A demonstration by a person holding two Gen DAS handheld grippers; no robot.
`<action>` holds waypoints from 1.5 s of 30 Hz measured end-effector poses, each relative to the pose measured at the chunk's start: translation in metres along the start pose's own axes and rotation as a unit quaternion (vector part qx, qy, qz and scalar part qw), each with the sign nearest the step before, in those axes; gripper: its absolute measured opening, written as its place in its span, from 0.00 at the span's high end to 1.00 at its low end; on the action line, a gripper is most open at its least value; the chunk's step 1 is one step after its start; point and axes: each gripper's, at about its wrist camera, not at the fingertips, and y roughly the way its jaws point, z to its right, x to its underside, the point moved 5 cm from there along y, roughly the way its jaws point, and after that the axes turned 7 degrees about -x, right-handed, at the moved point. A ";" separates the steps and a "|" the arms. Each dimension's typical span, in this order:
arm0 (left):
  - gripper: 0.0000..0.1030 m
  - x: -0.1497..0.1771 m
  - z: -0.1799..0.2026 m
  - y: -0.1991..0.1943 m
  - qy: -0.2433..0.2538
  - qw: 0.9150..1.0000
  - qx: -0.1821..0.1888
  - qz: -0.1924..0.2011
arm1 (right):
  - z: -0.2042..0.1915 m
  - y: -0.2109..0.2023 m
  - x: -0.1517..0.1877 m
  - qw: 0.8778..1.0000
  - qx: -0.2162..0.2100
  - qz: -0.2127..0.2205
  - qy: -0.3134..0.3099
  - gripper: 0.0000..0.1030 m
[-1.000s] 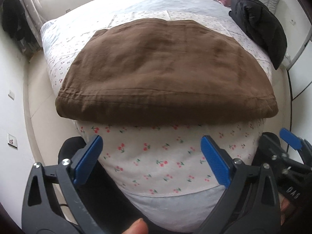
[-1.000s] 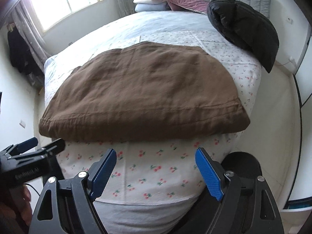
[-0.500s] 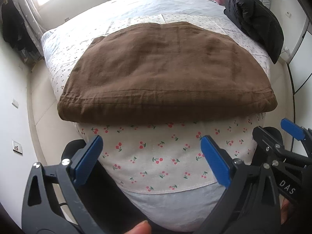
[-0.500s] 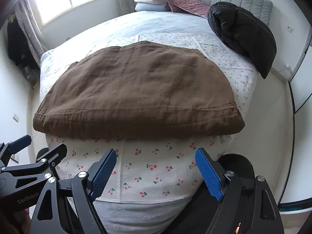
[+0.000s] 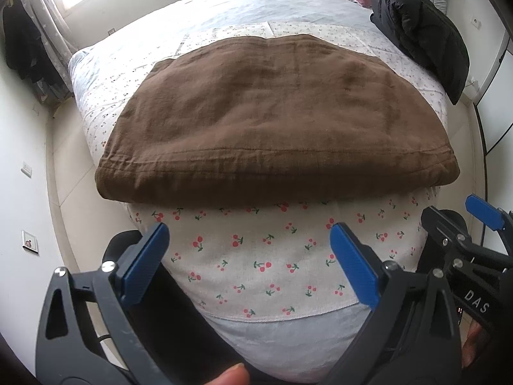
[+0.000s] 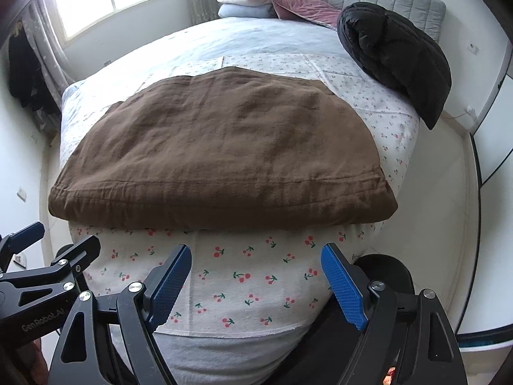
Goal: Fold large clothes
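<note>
Left wrist view: the left hand-held gripper (image 5: 248, 256) gapes wide, holding nothing, just short of the folded brown garment (image 5: 272, 122) on the bed (image 5: 256, 256).

Right wrist view: the right hand-held gripper (image 6: 255, 276) is likewise spread and unladen; a black jacket (image 6: 397, 54) lies beyond.

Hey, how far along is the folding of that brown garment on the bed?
Done: the brown garment lies as a neat layered rectangle at the bed edge. In hand: nothing; left gripper and right gripper are open, apart from it. Left: perhaps another fold, or the black jacket.
</note>
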 end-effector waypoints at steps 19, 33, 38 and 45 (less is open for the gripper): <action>0.03 -0.003 -0.002 0.009 -0.002 1.000 0.000 -0.008 | -0.004 0.010 0.000 1.000 -0.003 -0.012 0.000 0.18; 0.03 -0.002 -0.002 0.015 -0.002 1.000 -0.003 -0.016 | -0.005 0.016 0.001 1.000 -0.004 -0.021 0.002 0.18; 0.03 -0.001 -0.001 0.017 0.000 1.000 -0.002 -0.020 | -0.005 0.019 0.001 1.000 -0.004 -0.025 0.003 0.18; 0.03 -0.001 0.001 0.019 0.002 1.000 -0.001 -0.024 | -0.006 0.022 0.002 1.000 -0.005 -0.028 0.003 0.18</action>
